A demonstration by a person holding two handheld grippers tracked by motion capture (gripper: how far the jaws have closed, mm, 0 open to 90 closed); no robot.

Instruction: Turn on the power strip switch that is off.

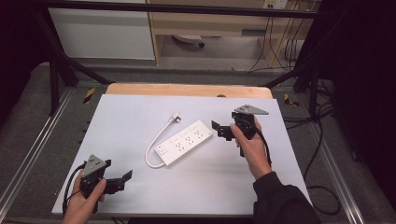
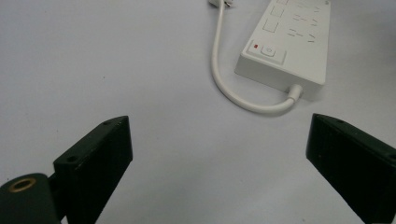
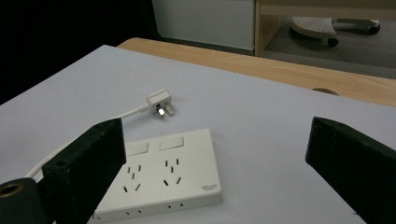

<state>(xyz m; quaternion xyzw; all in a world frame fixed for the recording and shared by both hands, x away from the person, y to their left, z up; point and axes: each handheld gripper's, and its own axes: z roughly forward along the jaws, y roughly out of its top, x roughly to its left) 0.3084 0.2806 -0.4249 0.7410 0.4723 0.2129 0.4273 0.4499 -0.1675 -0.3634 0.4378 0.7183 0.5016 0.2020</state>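
A white power strip [image 1: 183,142] lies slantwise at the middle of the white table top [image 1: 130,116], its switch end toward me. Its short white cable [image 1: 153,147] curves round to a plug [image 1: 176,116] lying just beyond the strip. My left gripper [image 1: 122,181] is held low at the near left corner, open and holding nothing, pointing at the strip [image 2: 285,46] from a distance. My right gripper [image 1: 220,130] hovers just right of the strip's far end, open and holding nothing. In the right gripper view the strip [image 3: 163,177] sits beyond the left jaw, the plug [image 3: 159,103] farther off.
A strip of bare wood [image 1: 187,89] runs along the table's far edge. Metal frame rails [image 1: 28,158] flank both sides. Loose black cables [image 1: 322,186] lie on the floor at the right, and a wooden cabinet [image 1: 210,23] stands behind.
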